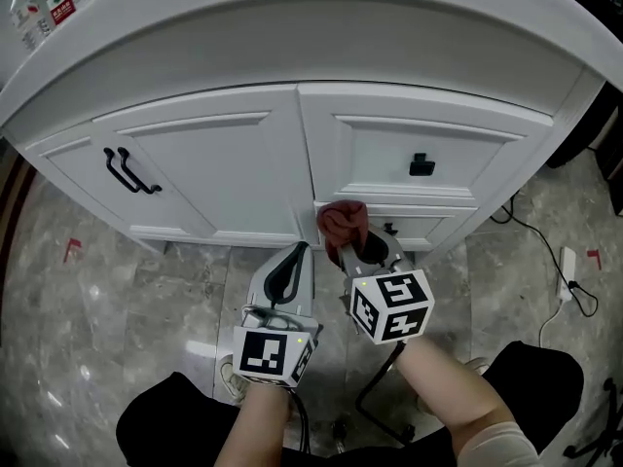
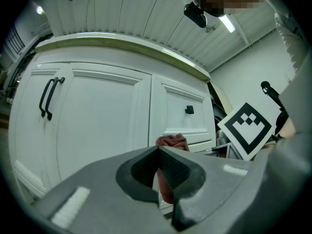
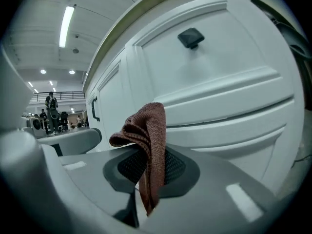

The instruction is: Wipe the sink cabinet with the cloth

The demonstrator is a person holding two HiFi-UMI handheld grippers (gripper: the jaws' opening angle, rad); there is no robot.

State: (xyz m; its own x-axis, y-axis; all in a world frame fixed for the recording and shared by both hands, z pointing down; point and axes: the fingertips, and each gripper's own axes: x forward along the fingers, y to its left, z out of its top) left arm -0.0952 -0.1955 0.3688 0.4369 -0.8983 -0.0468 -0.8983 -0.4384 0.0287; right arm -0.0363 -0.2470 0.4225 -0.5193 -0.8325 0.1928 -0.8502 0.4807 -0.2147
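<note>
The white sink cabinet point(image 1: 214, 173) fills the far half of the head view, with a door bearing a black handle point(image 1: 129, 172) and a drawer with a black knob point(image 1: 421, 165). My right gripper point(image 1: 352, 244) is shut on a reddish-brown cloth point(image 1: 343, 222), whose bunched top lies against the cabinet front just below the knob drawer. In the right gripper view the cloth point(image 3: 148, 140) hangs pinched between the jaws of the right gripper point(image 3: 146, 177). My left gripper point(image 1: 289, 269) hovers beside it to the left, shut and empty. From the left gripper point(image 2: 158, 172) view, the cloth point(image 2: 171, 141) shows beyond the closed jaws.
A grey marbled floor point(image 1: 107, 290) runs under the cabinet. A cable and a white power strip point(image 1: 568, 264) lie on the floor at the right. Bottles point(image 1: 49, 3) stand on the counter at the top left. The person's dark-clad knees point(image 1: 540, 377) are at the bottom.
</note>
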